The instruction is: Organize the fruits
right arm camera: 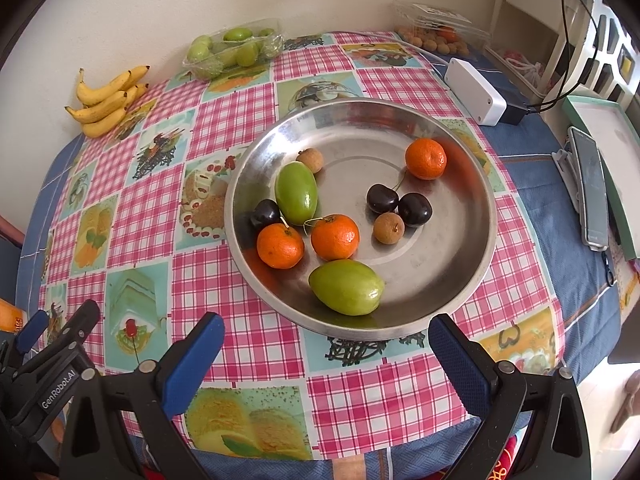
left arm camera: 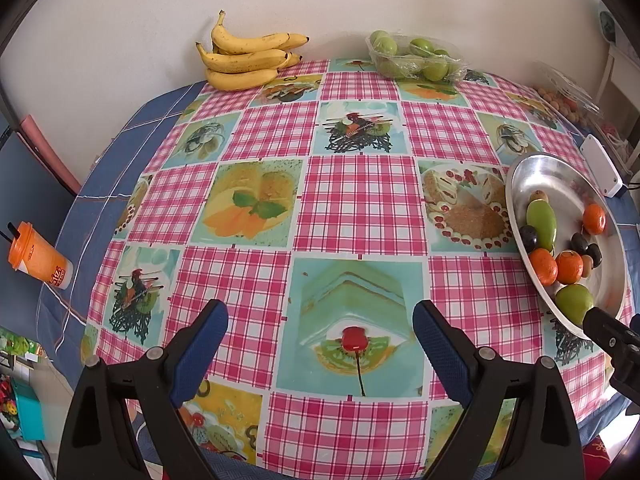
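Right wrist: bananas (right arm camera: 108, 100) far behind metal bowl (right arm camera: 472, 184).

Table (right arm camera: 256, 340): dish (right arm camera: 472, 248), bananas (right arm camera: 108, 100), tray (right arm camera: 234, 46)

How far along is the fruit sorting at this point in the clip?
Barely begun, by the look of it. The metal bowl still holds a mix: tangerines, green fruits, dark cherries and small brown fruits. Nothing is in hand: the left tool and right tool are both open and empty. The bananas and the tub of green fruit sit by the wall.
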### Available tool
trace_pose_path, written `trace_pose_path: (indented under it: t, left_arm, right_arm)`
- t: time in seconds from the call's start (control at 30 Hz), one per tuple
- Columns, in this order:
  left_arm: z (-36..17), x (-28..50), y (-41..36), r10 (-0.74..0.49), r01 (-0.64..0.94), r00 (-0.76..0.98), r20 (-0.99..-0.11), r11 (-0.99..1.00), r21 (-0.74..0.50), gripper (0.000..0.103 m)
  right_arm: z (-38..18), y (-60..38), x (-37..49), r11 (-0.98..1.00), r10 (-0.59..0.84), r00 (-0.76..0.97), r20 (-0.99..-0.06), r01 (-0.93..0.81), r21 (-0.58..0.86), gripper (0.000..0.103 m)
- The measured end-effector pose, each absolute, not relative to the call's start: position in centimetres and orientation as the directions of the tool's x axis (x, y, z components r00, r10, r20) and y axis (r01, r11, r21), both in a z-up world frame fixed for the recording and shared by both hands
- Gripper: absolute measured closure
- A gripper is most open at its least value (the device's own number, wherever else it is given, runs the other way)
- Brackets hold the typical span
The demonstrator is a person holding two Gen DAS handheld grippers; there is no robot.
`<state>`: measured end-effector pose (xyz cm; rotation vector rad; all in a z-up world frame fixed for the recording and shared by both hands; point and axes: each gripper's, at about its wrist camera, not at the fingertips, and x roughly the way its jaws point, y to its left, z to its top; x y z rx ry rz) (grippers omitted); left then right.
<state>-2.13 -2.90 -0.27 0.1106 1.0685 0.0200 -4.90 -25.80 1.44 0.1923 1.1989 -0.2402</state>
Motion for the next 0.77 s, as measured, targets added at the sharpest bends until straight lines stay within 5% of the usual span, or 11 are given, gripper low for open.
trace_pose_path:
  t: [0.77]
  left_arm:
    - [-0.26,-2.18,-2.91,0.070,0.038,0.481,-0.874,0.994,0.100,0.009]
  right_arm:
    - [0.94,-25.58,-4.64,0.957,-0.085,0.318,-0.944,0.290,0.012,0.000]
